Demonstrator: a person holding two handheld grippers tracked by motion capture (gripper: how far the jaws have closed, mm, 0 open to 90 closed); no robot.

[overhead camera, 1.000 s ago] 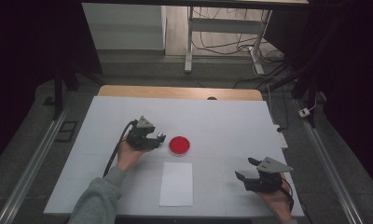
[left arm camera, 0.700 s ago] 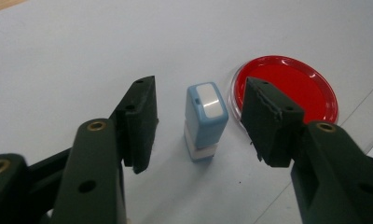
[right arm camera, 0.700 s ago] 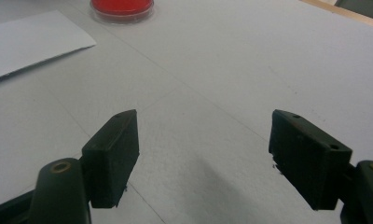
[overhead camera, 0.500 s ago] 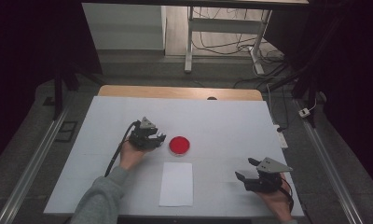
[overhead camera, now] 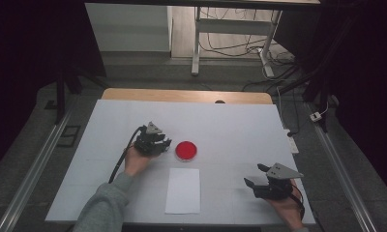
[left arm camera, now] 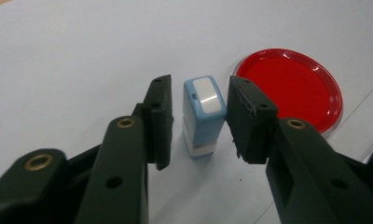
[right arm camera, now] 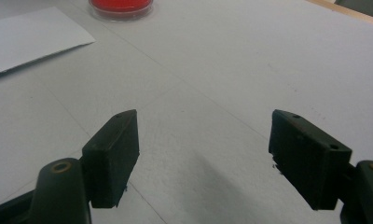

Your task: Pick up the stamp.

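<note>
The left gripper (left arm camera: 194, 126) brackets a small blue stamp (left arm camera: 202, 116) standing upright on the white table (overhead camera: 240, 130), its jaws just closing in but a sliver of gap showing on each side. Just beyond the right-hand jaw sits a red ink pad (left arm camera: 292, 88). The right gripper (right arm camera: 203, 158) rests with jaws spread wide over bare tabletop, a white paper sheet (right arm camera: 31, 37) lying beyond its left-hand jaw.

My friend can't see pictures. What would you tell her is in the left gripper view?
Two black tongs sit on either side of a small blue and white stamp standing on a white table, not quite touching it. A round red ink pad lies just behind.
</note>
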